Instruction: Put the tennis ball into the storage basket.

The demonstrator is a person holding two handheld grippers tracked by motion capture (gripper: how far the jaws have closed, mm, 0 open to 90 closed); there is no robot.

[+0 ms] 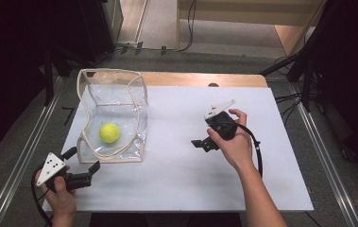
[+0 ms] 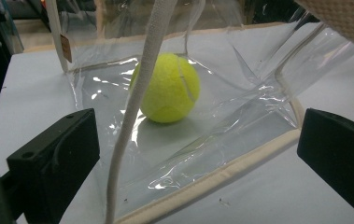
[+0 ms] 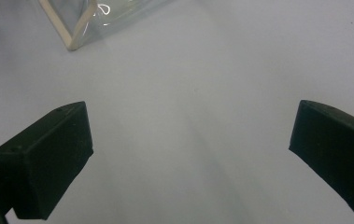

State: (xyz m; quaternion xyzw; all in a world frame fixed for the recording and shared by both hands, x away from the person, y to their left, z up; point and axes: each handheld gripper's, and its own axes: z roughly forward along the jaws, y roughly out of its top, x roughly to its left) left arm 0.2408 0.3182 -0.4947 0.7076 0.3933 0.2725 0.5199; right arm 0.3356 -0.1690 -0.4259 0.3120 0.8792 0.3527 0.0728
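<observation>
The clear bag (image 1: 113, 116) with cream piping is sitting on the white table (image 1: 191, 161), slumped open on its side, and a yellow tennis ball (image 1: 109, 133) is resting inside it on the lower panel. From the left gripper view the ball (image 2: 170, 87) is lying just behind the bag's near seam, with a cream strap (image 2: 137, 102) hanging across in front of it. The left gripper (image 1: 83, 164) is hovering just off the bag's near corner, jaws spread wide and aimed at the piped edge; I would guess it is lining up to pinch that edge and steady the floppy plastic. The right gripper (image 1: 200, 143) is waiting well to the right of the bag, over bare table, its jaws also spread and holding nothing, probably kept clear so it can reach for the ball once the mouth is held open.
</observation>
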